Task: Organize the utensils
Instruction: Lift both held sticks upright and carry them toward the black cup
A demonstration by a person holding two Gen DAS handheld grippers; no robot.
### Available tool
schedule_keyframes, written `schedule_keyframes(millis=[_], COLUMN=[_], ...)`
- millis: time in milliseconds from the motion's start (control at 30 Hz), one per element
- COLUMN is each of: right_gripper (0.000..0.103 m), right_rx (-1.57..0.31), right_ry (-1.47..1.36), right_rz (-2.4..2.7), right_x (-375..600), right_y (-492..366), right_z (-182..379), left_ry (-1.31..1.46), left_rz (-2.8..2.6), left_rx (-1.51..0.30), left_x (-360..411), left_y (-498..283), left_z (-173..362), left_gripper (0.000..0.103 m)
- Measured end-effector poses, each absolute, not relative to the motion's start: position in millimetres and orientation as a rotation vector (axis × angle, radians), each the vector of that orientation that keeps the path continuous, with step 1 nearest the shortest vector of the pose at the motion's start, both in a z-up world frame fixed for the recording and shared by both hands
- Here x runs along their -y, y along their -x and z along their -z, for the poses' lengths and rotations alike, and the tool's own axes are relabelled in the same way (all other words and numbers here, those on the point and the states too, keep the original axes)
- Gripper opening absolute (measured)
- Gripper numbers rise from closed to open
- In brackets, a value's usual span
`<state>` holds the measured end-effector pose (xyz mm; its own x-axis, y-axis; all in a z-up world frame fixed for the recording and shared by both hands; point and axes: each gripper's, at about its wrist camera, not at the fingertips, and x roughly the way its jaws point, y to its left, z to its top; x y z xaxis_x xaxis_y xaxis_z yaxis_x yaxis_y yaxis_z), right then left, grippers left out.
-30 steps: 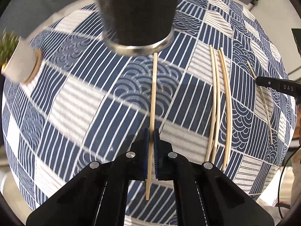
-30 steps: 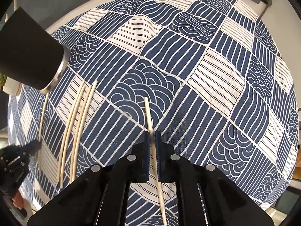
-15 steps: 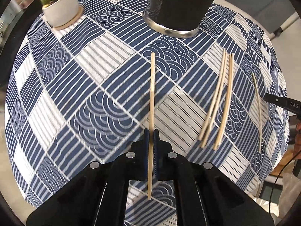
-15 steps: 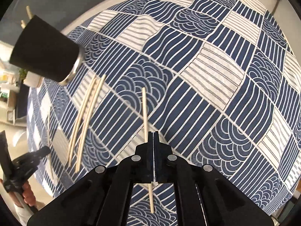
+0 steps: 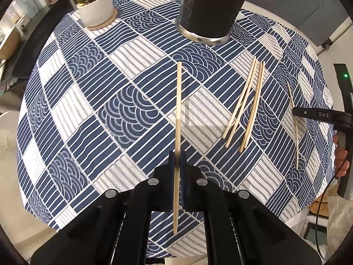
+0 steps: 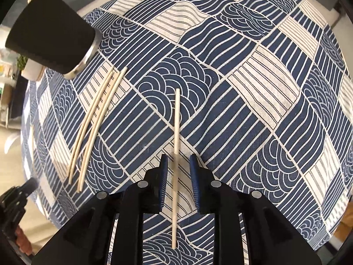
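The left gripper (image 5: 177,165) is pointing steeply down over the counter (image 5: 66,114), which is wearing a blue and white patterned cloth. Its fingers (image 5: 171,170) are clamping tight on a single wooden chopstick (image 5: 178,110), which is running between the pads and sticking out both ahead of and behind them, above the cloth.

The right gripper (image 6: 178,170) is also pointing down at the cloth. Its jaws are opening, and a second chopstick (image 6: 176,132) is lying in the gap between the fingers (image 6: 163,172) with clear space on each side, so the pads are not pressing on it.

A bundle of loose chopsticks (image 5: 245,106) is lying on the cloth between the two grippers, near the foot of a tall black cup (image 5: 209,6) with a metal rim at its base. In the right wrist view, two stick ends are poking out of the top of the cup. A small potted plant (image 5: 94,6) on a coaster is sitting at the far edge of the counter, left of the cup in the left wrist view.
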<state>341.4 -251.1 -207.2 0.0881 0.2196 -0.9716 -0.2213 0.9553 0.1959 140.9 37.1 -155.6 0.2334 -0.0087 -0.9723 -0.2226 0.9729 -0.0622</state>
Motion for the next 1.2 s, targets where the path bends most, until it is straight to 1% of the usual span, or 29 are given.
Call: schedule_keyframes(millis=[67, 100, 133, 167, 200, 267, 300, 533, 700, 900, 1100, 1200], right_gripper=[0.02, 0.018, 0.013, 0.01, 0.009, 0.009, 0.005, 0.005, 0.005, 0.005, 0.005, 0.005], right_rx=[-1.448, -1.448, -1.448, -1.444, -1.439, -1.437, -1.441, -1.454, -1.407, -1.277, -1.11, -1.025], right_ry=[0.039, 0.054, 0.1, 0.135, 0.174, 0.187, 0.177, 0.067, 0.039, 0.045, 0.008, -0.012], right_rz=[-0.322, -0.319, -0.302, -0.282, -0.259, -0.237, -0.228, -0.256, -0.278, -0.268, -0.269, -0.263], right_x=[245.4, 240.4, 235.1, 226.1, 217.1, 200.0, 199.7, 217.2, 231.9, 241.0, 274.1, 272.7], right_y=[-339.5, -338.5, -336.4, -334.6, -332.2, -331.8, -331.4, -327.7, -320.3, -312.8, -339.1, -342.9], right_z=[206.3, 207.1, 206.8, 208.1, 209.2, 213.0, 212.9, 212.8, 200.3, 153.8, 73.5, 34.7], left_ry=[0.216, 0.221, 0.227, 0.231, 0.238, 0.246, 0.248, 0.248, 0.22, 0.202, 0.141, 0.116], left_rz=[-0.161, -0.166, -0.181, -0.188, -0.196, -0.213, -0.216, -0.258, -0.295, -0.308, -0.318, -0.305], left_rx=[-1.325, -1.322, -1.319, -1.318, -1.315, -1.31, -1.308, -1.28, -1.277, -1.246, -1.181, -1.144], left_x=[-38.4, -36.8, -37.7, -37.9, -38.1, -36.3, -35.9, -32.7, -31.2, -36.3, -39.4, -41.6], left_y=[-135.5, -135.3, -132.0, -130.0, -127.3, -124.6, -123.6, -112.2, -112.3, -123.3, -144.2, -157.2], left_z=[153.6, 153.9, 152.8, 152.2, 151.2, 149.2, 148.2, 134.4, 127.9, 112.2, 82.0, 64.5], left_gripper=[0.005, 0.005, 0.005, 0.005, 0.005, 0.005, 0.005, 0.005, 0.005, 0.005, 0.005, 0.005])
